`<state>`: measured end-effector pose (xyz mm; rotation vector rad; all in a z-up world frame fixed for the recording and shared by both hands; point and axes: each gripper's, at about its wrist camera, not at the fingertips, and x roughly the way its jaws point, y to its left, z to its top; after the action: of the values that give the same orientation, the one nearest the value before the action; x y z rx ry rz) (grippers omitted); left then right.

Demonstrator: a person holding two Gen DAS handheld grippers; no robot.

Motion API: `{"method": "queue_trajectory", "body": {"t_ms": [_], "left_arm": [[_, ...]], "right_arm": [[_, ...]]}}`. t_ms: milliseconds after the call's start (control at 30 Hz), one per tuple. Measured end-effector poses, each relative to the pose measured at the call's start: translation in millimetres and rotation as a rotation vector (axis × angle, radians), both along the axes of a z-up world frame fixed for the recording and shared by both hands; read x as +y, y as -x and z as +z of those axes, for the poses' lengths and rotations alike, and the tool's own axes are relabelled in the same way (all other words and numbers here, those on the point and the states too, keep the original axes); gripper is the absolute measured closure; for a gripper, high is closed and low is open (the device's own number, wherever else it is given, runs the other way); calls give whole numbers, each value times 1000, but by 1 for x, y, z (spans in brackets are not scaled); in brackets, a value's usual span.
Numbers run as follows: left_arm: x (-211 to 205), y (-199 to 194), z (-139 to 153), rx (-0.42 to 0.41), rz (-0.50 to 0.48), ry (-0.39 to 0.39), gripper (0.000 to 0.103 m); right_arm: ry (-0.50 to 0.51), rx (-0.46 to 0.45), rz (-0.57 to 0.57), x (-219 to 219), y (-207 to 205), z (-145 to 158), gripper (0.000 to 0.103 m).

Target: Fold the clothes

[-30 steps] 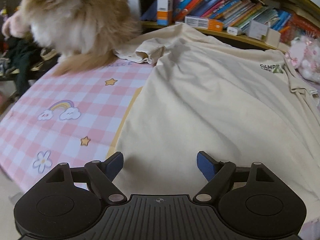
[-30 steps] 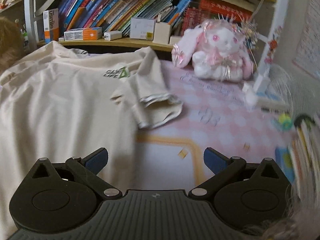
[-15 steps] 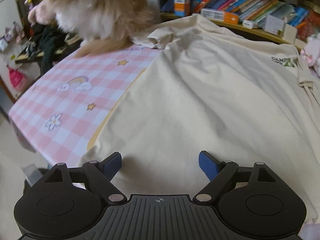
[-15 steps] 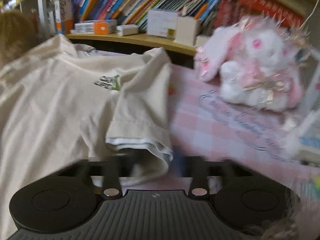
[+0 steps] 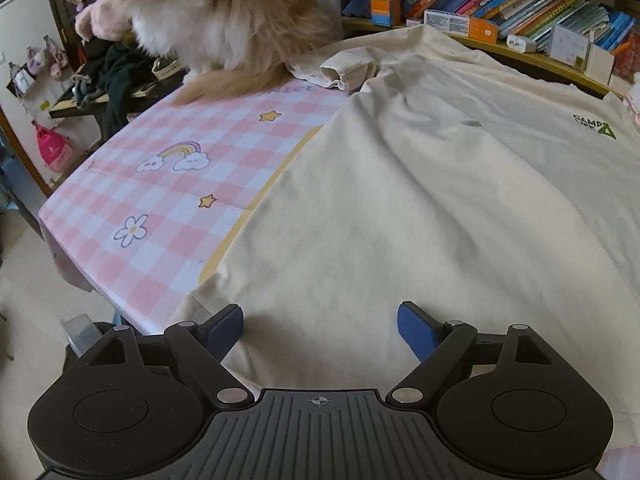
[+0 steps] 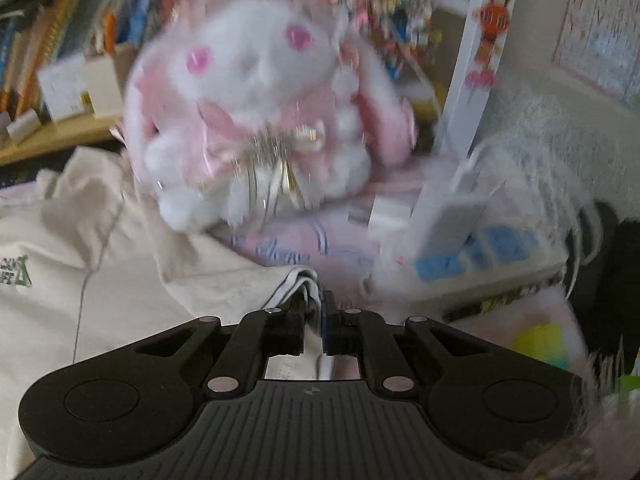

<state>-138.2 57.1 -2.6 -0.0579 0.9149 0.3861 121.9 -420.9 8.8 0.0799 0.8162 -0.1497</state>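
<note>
A cream T-shirt with a small green chest logo lies spread over a pink checked table cover. My left gripper hovers open over the shirt's near hem, close to its left corner, with nothing between its blue pads. In the blurred right wrist view, my right gripper is shut on the white-edged cuff of the shirt's right sleeve. The shirt stretches away to the left of it.
An orange and white cat sits at the table's far left on the shirt's other sleeve. A pink and white plush rabbit stands just beyond the right gripper. Shelves of books run along the back.
My right gripper went from open to shut on the sleeve cuff and swung right toward the plush rabbit. The left gripper drew back toward the shirt's near hem, still open.
</note>
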Motion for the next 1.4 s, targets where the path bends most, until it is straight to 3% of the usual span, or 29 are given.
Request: {"method": "queue_trajectory", "body": {"t_ms": [100,233,400,533,733,933,1000,1033,1067,1100,1167,1267,1367,1400], "left_arm": [[0,0,1,11,-11,-12,16],[5,1,6,11,-26,-60,16],[28,-2,15,-32,-25,-56,16],[46,-5,15,-51,-46,-47,16],[80,-5,11,-73,-112,18,19],[99,2,0,-24,-237,144,30],[98,7,-1,-37,-279,142,31],[98,8,-1,-41,-297,143,38],[99,9,0,-48,-315,145,57],[101,10,0,-53,-330,146,81],[110,13,1,-62,-352,170,99],[127,19,3,-84,-368,213,100],[161,29,12,-141,-283,209,100],[165,31,13,-133,-306,201,100]], "right_arm": [[5,35,-37,-10,-5,-6,87],[35,58,-71,-17,-3,-11,53],[17,34,-35,3,41,-6,45],[-38,-1,78,36,81,10,36],[-66,-24,265,101,170,25,35],[-60,27,284,151,245,22,35],[-51,43,268,163,262,18,35],[-37,49,255,168,270,17,35],[-24,53,235,173,279,15,35],[-23,54,214,175,287,14,35],[-26,54,169,181,303,13,35],[-29,53,120,189,326,10,36],[-39,42,70,192,344,10,36],[-44,36,53,192,349,11,36]]}}
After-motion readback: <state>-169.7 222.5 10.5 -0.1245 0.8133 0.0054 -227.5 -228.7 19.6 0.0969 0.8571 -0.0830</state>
